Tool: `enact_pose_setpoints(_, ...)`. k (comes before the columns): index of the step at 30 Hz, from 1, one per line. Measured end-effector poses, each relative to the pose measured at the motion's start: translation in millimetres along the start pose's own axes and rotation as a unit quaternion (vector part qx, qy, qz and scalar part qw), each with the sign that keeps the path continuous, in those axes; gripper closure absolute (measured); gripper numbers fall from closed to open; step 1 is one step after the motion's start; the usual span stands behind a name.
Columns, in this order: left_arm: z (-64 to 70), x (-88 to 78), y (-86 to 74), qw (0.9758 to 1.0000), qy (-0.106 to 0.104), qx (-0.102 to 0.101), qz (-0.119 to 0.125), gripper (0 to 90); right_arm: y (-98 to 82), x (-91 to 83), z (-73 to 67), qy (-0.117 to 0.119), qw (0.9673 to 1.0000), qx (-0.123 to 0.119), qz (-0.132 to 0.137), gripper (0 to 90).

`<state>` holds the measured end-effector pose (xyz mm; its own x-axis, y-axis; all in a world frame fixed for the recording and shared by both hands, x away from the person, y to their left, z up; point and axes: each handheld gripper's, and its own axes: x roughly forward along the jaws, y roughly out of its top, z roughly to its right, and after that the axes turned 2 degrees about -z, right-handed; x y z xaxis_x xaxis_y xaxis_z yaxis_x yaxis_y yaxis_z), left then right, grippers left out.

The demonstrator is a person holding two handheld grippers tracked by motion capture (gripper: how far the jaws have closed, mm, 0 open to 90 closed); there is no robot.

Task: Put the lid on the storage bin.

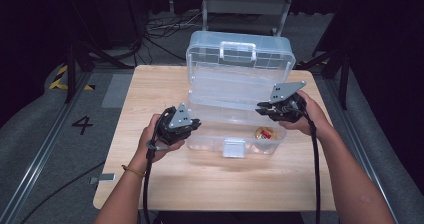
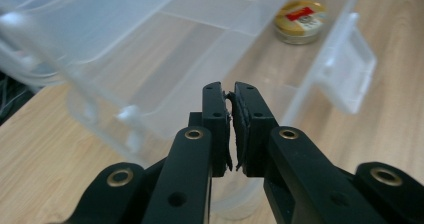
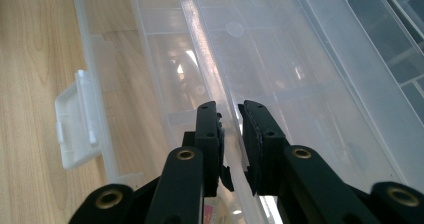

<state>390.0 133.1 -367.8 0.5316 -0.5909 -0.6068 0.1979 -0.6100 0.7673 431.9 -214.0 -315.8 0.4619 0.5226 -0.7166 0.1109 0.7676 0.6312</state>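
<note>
Standing open on the wooden table, the clear plastic toolbox has its lid raised and a round gold tin lying in the base near the right end. By my reading, the inner tray is being lifted out or seated. The right gripper is closed on the tray's edge, the thin rim running between its pads. The left gripper, jaws pressed together on nothing, sits just beside the box's left end, so that side remains ungrasped
</note>
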Motion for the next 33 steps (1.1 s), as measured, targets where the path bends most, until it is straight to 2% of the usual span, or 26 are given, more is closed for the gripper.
enact_pose_setpoints(1,-7.3,-2.4,-4.1,0.9998,0.006,-0.019,0.008,86.5,-0.4,0.2,-0.5,0.000,1.0000,0.002,0.002,78.6)
enact_pose_setpoints(2,-7.3,-2.4,-4.1,0.9998,0.006,-0.019,0.008,86.7,-0.4,0.2,-0.5,0.000,1.0000,0.002,0.002,78.6)
enact_pose_setpoints(6,-19.6,-4.6,-10.6,0.9989,0.002,-0.041,0.023,88.6,-1.9,-0.1,-0.3,0.002,1.0000,0.005,0.005,78.6)
enact_pose_setpoints(8,-22.8,-6.0,-11.4,0.9980,0.024,-0.048,0.033,88.8,-1.8,-0.1,-0.4,0.002,1.0000,0.005,0.005,78.6)
enact_pose_setpoints(10,-28.8,-10.5,-11.9,0.9968,-0.006,-0.060,0.053,89.5,-1.7,-0.1,-0.6,0.002,1.0000,0.004,0.004,78.5)
enact_pose_setpoints(11,-30.8,-12.9,-11.7,0.9965,0.003,-0.060,0.058,89.5,-1.7,0.0,-0.8,0.002,1.0000,0.005,0.005,78.5)
enact_pose_setpoints(14,-36.5,-18.5,-11.5,0.9954,0.008,-0.066,0.069,89.9,-1.7,0.0,-0.9,0.002,1.0000,0.004,0.005,78.5)
enact_pose_setpoints(18,-44.4,-20.7,-11.1,0.9944,0.003,-0.072,0.077,90.0,-1.5,0.0,-0.9,0.001,1.0000,0.006,0.004,78.4)
enact_pose_setpoints(22,-56.6,-19.4,-5.6,0.9951,0.009,-0.073,0.066,90.0,-1.7,-0.2,-1.7,0.000,1.0000,0.005,0.003,78.3)
enact_pose_setpoints(24,-66.3,-21.7,-0.7,0.9940,0.012,-0.080,0.072,90.0,-1.8,-0.1,-2.1,-0.001,1.0000,0.005,0.003,78.2)
enact_pose_setpoints(25,-72.2,-23.1,2.3,0.9928,0.012,-0.088,0.081,90.0,-2.0,-0.1,-2.4,-0.001,1.0000,0.006,0.003,78.2)
enact_pose_setpoints(27,-72.2,-23.1,2.3,0.9928,0.012,-0.088,0.081,90.0,-2.3,0.0,-2.6,-0.002,1.0000,0.005,0.005,78.2)
enact_pose_setpoints(30,-83.8,-21.2,7.9,0.9911,0.014,-0.095,0.092,90.0,-2.5,-0.2,-2.9,-0.002,1.0000,0.005,0.005,78.2)
enact_pose_setpoints(33,-92.2,-16.5,13.4,0.9887,0.005,-0.106,0.106,90.0,-2.3,0.0,-3.6,-0.003,1.0000,0.004,0.003,78.2)
